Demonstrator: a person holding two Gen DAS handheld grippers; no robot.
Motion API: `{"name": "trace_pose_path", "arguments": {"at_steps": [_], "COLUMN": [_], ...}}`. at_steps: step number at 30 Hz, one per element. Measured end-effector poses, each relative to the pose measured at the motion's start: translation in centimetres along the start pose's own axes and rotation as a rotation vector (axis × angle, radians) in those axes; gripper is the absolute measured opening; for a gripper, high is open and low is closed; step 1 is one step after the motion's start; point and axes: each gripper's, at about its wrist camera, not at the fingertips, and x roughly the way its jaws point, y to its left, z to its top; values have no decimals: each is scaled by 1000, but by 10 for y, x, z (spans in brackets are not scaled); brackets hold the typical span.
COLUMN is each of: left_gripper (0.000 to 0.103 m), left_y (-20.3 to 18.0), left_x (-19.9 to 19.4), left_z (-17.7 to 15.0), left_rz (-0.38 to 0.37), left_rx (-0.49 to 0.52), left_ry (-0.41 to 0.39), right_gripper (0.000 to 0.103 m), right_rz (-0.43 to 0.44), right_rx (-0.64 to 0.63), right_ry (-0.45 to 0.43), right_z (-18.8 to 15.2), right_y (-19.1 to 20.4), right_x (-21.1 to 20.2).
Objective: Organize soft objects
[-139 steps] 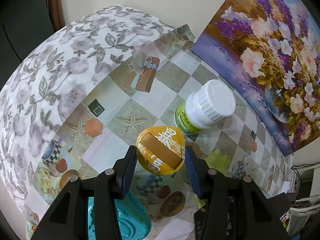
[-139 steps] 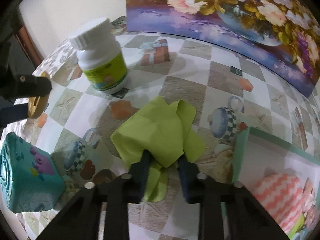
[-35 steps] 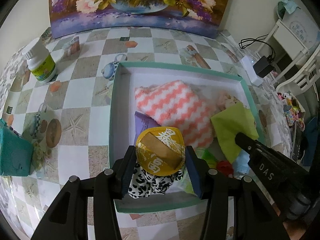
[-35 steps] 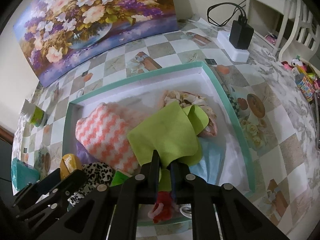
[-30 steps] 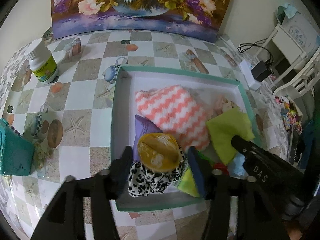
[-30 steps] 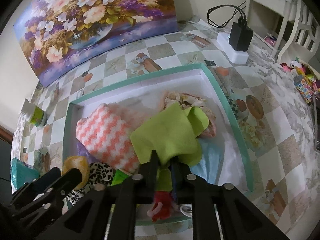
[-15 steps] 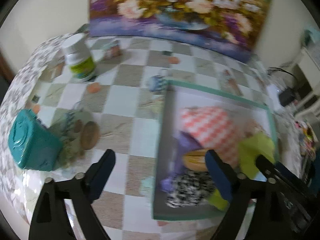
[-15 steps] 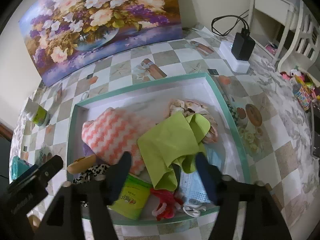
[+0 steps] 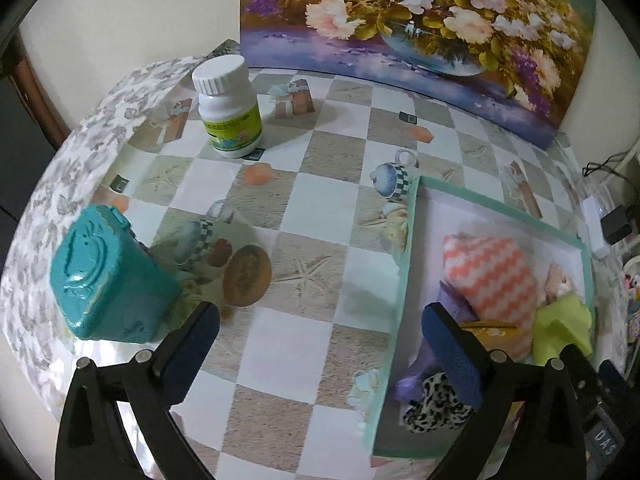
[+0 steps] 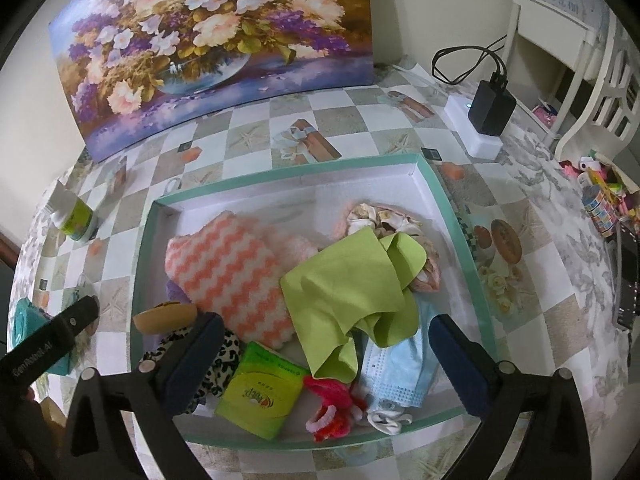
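Note:
A teal-rimmed box (image 10: pixel 452 216) on the table holds soft things: a green cloth (image 10: pixel 352 284), an orange-and-white zigzag pillow (image 10: pixel 232 272), a yellow round pouch (image 10: pixel 164 316), a leopard-print piece (image 10: pixel 224 356), a blue face mask (image 10: pixel 396 368), a green tissue pack (image 10: pixel 260 392) and a red scrunchie (image 10: pixel 332 400). My right gripper (image 10: pixel 324 352) is open and empty above the box's near side. My left gripper (image 9: pixel 320 340) is open and empty over the table left of the box (image 9: pixel 404 256). The pouch (image 9: pixel 492 328) and cloth (image 9: pixel 564 328) lie in the box.
A teal tin (image 9: pixel 108 280) stands at the left table edge. A white bottle with a green label (image 9: pixel 228 108) stands at the back left. A flower painting (image 9: pixel 420 32) leans on the wall. A charger on a power strip (image 10: pixel 488 116) sits at the back right.
Both grippers have opened. The left let the yellow pouch drop into the box and swung left over the table. The right let go of the green cloth, which now lies in the box.

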Motion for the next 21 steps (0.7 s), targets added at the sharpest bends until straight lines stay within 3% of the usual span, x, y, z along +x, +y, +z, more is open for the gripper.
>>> {"name": "trace_pose_path", "arguments": {"at_steps": [7,21], "left_gripper": [101,101], "left_y": [3,18], "left_x": [-17,-50], "left_z": [-2,-28], "left_rz": [46,27], "left_rx": [57,70], "left_ry": [-50,-68], "right_gripper": [103,103], "right_rz": [8,28], "right_rx": [-3,-73], "right_ry": [-15,-19], "right_z": [-4,-35], "right_y": [4,24], "right_x": [-10,-39]}}
